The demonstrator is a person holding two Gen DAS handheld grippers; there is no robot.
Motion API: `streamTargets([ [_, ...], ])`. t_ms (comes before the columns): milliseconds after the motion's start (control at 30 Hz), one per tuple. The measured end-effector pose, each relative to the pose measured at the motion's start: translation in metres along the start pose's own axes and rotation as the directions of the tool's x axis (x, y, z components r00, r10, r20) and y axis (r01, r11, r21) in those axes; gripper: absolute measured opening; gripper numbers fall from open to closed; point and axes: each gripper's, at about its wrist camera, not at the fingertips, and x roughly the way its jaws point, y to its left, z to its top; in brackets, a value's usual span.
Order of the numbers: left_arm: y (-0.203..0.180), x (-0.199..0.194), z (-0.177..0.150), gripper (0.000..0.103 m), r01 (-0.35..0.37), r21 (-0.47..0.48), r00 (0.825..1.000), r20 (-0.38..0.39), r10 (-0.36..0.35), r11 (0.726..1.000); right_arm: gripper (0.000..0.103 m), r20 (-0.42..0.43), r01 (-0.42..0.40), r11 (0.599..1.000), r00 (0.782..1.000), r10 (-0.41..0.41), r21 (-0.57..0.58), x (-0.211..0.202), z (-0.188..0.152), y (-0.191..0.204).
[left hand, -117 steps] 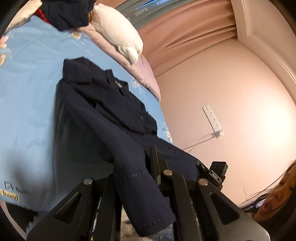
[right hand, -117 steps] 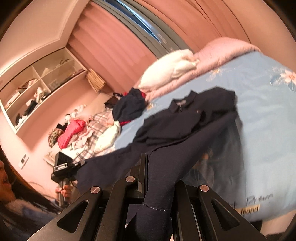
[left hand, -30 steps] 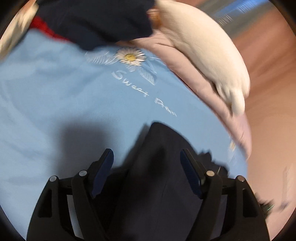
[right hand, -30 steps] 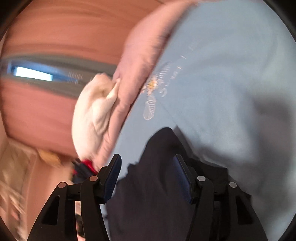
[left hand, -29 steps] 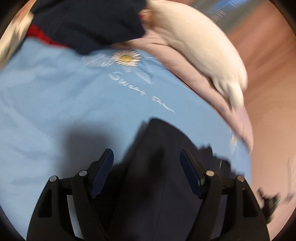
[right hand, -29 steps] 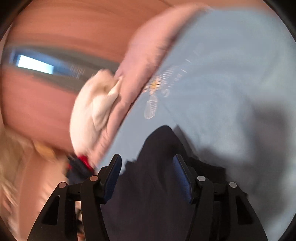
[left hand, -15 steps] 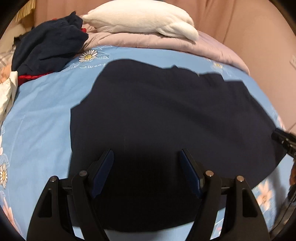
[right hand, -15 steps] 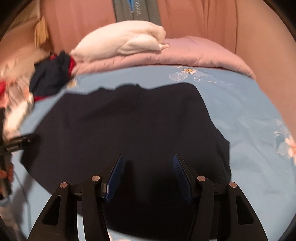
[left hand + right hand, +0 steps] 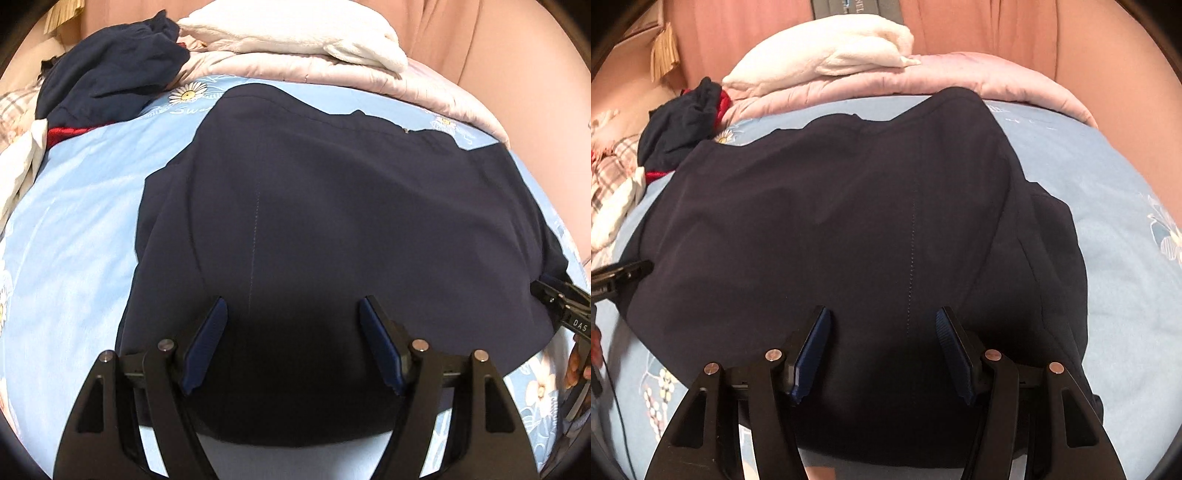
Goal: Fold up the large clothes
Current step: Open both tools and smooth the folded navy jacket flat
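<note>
The dark navy garment lies spread flat on the bed's light blue sheet, a line of pale stitching running down its middle. Both pairs of tongs stand wide, holding nothing: the left tongs and the right tongs each hang just over the near hem, blue pads apart, cloth showing between them.

Writing is scarce. Beside a printed daisy on the sheet, cursive letters begin "Swe" and then run under the garment's edge. On the right tongs' black body, seen at the edge of the left wrist view, white letters read "DAS" — the rest is cut off. Lettering on the grey bar above the bed is too small to read.

Beyond the garment sit a white pillow on a pink quilt, and a crumpled navy heap with a red edge. The garment's near hem is partly hidden behind the tongs in both views.
</note>
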Motion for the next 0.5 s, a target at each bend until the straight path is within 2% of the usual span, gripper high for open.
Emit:
streamTargets([
  [133,0.002,-0.014,-0.008,0.074,0.025,-0.041,1.000,0.000,-0.025,0.999,0.059,0.009,-0.001,0.999,1.000,0.000,0.032,-0.017,0.000,0.003],
  [267,0.004,-0.029,-0.016,0.074,0.013,-0.066,1.000,0.006,-0.013,0.998,0.059,0.041,-0.012,0.999,0.999,0.010,0.046,-0.035,-0.004,0.009],
  [500,0.009,-0.054,-0.028,0.074,-0.015,-0.084,0.999,0.027,0.017,0.996,0.059,0.071,-0.084,0.996,0.994,0.081,0.030,-0.057,-0.009,0.030],
])
